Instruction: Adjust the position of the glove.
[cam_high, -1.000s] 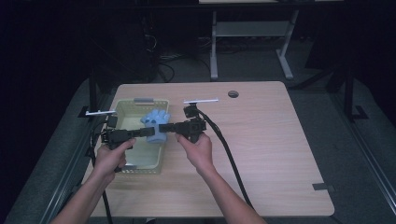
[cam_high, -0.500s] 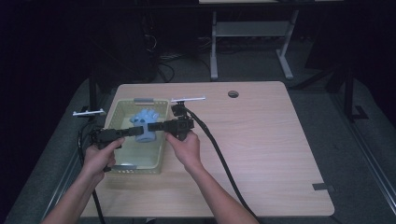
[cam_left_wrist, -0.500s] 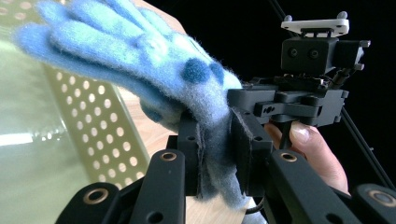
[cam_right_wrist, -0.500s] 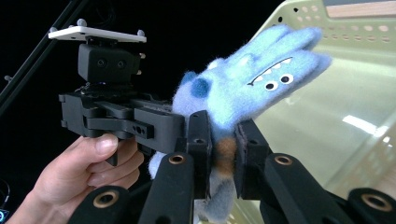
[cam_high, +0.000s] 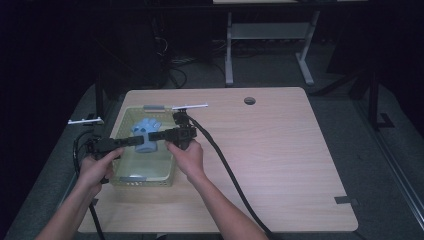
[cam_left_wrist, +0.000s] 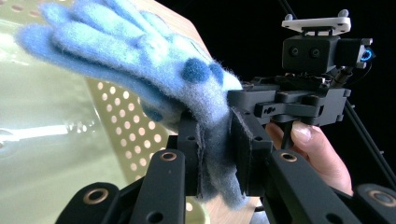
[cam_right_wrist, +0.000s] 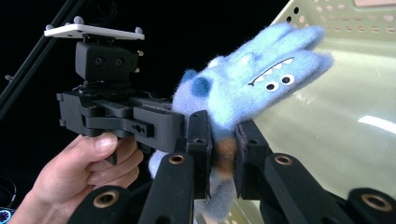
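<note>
A light wooden table (cam_high: 280, 165) fills the middle of the high view, and a pale green basket (cam_high: 146, 177) with little holes sits on its left part.

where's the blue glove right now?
High view, left side of the table: the blue glove hangs above the green basket, pinched between the left gripper and the right gripper.

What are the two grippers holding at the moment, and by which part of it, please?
Both hold the fuzzy blue glove over the basket: left gripper and right gripper are each shut on its cuff end.
</note>
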